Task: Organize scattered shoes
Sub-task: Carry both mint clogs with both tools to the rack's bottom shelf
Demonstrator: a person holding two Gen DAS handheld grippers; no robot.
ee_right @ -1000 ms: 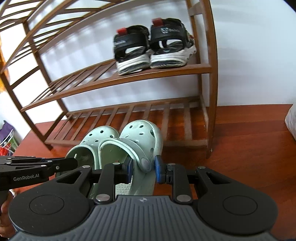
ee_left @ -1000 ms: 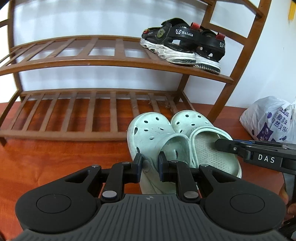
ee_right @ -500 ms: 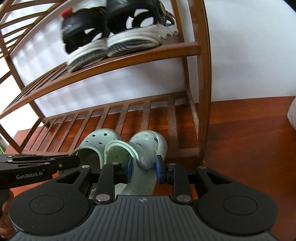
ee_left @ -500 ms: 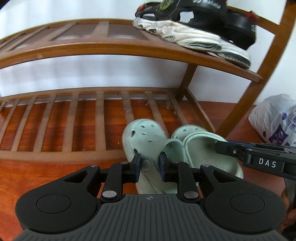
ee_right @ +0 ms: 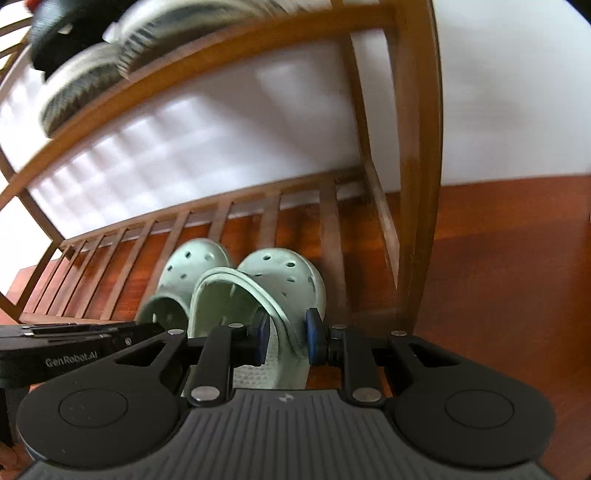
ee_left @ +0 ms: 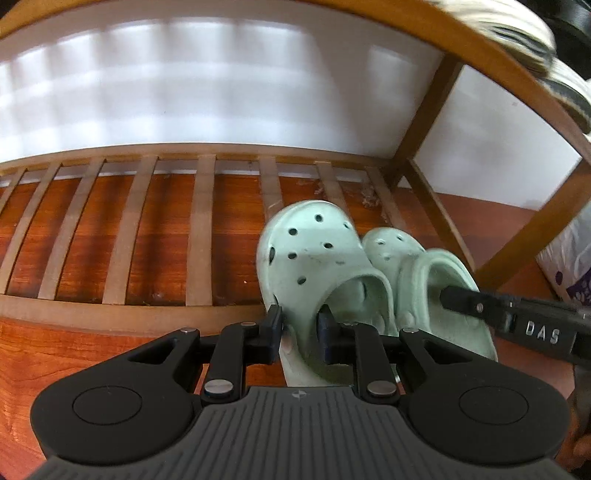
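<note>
Clogs, a mint-green pair, are lying side by side with toes over the slats of the bottom shelf (ee_left: pixel 199 236) of a wooden rack (ee_right: pixel 421 177). In the left wrist view the left clog (ee_left: pixel 314 254) is sitting at 12 o'clock from the left gripper (ee_left: pixel 297 330), whose blue pads are pinching the clog's outer side wall near the heel. The right clog (ee_left: pixel 432 273) is lying just beside it at 3 o'clock, touching it. In the right wrist view the right gripper (ee_right: pixel 285 338) is pinching the right clog's (ee_right: pixel 280 280) heel strap and side rim between its pads, with the left clog (ee_right: pixel 188 269) at 9 o'clock. Each gripper's black body is showing at the edge of the other's view. Heels are still hanging out past the shelf's front rail, over the red-brown floor (ee_right: pixel 509 302). At 11 o'clock in the right view, blurred sandals (ee_right: pixel 92 70) are resting on the upper shelf (ee_left: pixel 424 33). At 3 o'clock in the left view, a white bag (ee_left: pixel 569 266) is sitting on the floor outside the rack's leg.
</note>
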